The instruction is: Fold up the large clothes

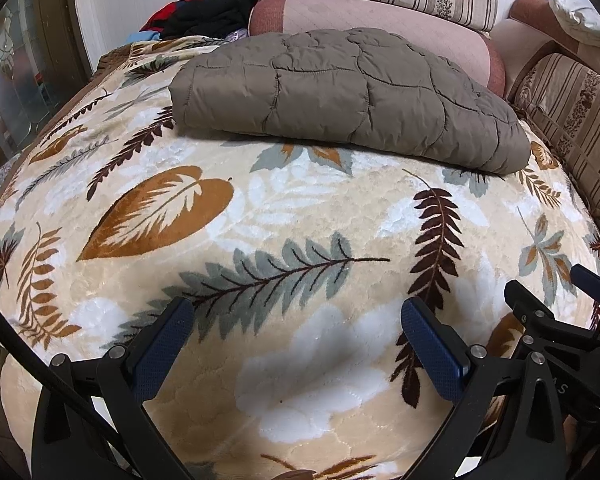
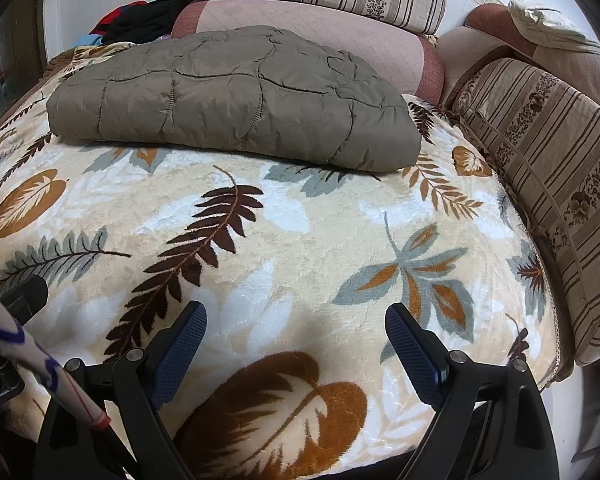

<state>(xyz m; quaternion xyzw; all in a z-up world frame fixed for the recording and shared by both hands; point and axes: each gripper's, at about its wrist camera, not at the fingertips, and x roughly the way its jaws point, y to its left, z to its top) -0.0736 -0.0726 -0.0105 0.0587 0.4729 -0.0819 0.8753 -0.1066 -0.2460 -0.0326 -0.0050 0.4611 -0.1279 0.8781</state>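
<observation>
Quilted jacket (image 1: 348, 96) folded at bed (image 1: 308, 216) far edge | left gripper (image 1: 297, 320), right gripper (image 2: 295, 320) jaws wide, empty | likely done; if tidying, press edges square.

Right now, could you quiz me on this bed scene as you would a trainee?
1. True or false: the brown quilted jacket lies folded on the leaf-patterned blanket.
2. What does the left gripper hold? A) jacket B) pillow C) nothing
3. Fill in: the right gripper stands ____, jaws apart.

Key: 1 true; 2 C; 3 open.
</observation>
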